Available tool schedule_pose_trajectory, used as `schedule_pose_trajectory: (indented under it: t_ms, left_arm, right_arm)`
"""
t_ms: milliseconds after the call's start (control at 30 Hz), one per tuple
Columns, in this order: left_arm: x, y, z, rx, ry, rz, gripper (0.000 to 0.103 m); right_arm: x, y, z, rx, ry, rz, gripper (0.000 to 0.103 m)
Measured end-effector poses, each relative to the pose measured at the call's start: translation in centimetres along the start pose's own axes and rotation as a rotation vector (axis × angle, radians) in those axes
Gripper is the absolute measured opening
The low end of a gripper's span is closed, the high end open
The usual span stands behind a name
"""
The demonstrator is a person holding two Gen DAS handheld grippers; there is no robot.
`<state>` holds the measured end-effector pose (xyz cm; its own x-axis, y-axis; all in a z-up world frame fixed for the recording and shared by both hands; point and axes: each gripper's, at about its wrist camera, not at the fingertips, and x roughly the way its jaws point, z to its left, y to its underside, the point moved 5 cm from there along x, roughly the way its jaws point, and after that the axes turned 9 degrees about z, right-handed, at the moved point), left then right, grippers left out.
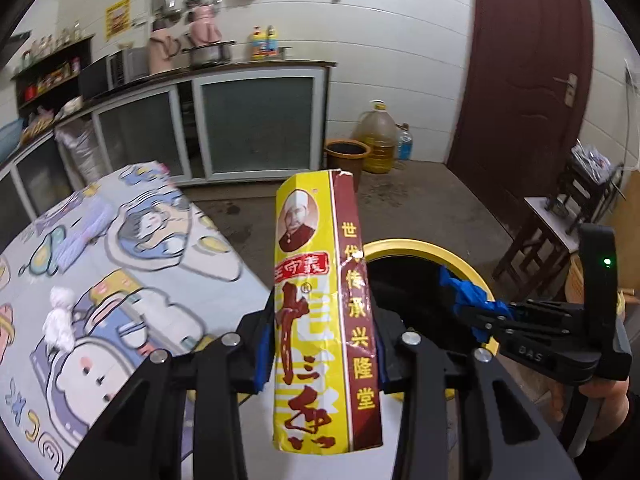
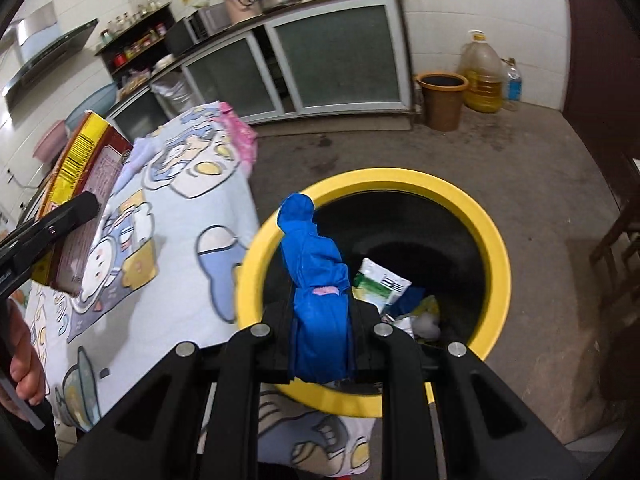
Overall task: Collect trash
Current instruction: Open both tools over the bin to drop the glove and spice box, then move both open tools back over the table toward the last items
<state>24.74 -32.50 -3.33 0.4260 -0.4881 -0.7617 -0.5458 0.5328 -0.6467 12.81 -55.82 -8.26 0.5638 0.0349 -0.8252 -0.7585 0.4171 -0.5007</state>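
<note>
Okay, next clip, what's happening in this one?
A person is clearing trash with two hand-held grippers. The left hand-held gripper is clamped on a tall yellow and maroon cardboard spice box, held upright near the table covered in a cartoon-print cloth. The right hand-held gripper is shut on a crumpled blue wrapper, held over the yellow-rimmed round trash bin, which already holds some packaging. Neither item has been dropped yet.

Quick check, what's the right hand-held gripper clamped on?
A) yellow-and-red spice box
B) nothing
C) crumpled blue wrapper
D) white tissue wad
C: the right hand-held gripper is shut on the blue wrapper, held above the yellow-rimmed bin; the spice box sits in the left hand-held gripper.
</note>
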Motion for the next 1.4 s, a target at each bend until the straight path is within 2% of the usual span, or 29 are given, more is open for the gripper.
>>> schedule_pose_trajectory:
  t_ms: [233, 433, 733, 1067, 1100, 1133, 1200, 1233, 1267, 1333, 1400]
  left_arm:
    - [1.7, -1.1, -3.7, 0.066, 0.02, -0.006, 0.036]
    - [2.8, -1.7, -5.4, 0.088, 0.051, -0.005, 0.037]
    - [4.8, -2.2, -6.5, 0.094, 0.089, 0.018, 0.037]
    - [6.4, -2.8, -6.5, 0.072, 0.089, 0.031, 0.041]
    - [6.6, -2.8, -6.4, 0.063, 0.091, 0.033, 0.05]
    - [6.6, -2.8, -6.3, 0.05, 0.094, 0.032, 0.072]
    - [6.3, -2.8, -5.6, 0.014, 0.084, 0.014, 0.095]
    - [6.2, -2.9, -5.3, 0.003, 0.072, 0.003, 0.095]
    - [6.2, -2.8, -5.0, -0.001, 0.058, 0.004, 0.095]
    - [6.4, -2.8, -4.1, -0.016, 0.027, 0.021, 0.095]
    - [6.3, -2.5, -2.8, -0.047, 0.034, 0.035, 0.095]
  right_arm:
    - [1.4, 0.0, -2.3, 0.035, 0.021, 0.016, 0.017]
    - [2.5, -0.4, -3.5, 0.05, 0.036, 0.028, 0.017]
    - [3.2, -0.8, -4.7, 0.064, 0.065, 0.04, 0.018]
    - [3.8, -1.0, -4.7, 0.066, 0.089, 0.05, 0.019]
    - [3.9, -1.0, -4.8, 0.066, 0.097, 0.054, 0.02]
    - [4.0, -1.0, -4.8, 0.066, 0.108, 0.065, 0.023]
    - [4.1, -0.8, -5.2, 0.085, 0.123, 0.076, 0.037]
    - [4.1, -0.8, -5.3, 0.088, 0.123, 0.079, 0.056]
    - [4.1, -0.6, -5.6, 0.1, 0.126, 0.075, 0.063]
    - [4.0, -0.4, -6.1, 0.118, 0.138, 0.078, 0.063]
    - [3.9, -0.1, -6.6, 0.136, 0.143, 0.084, 0.063]
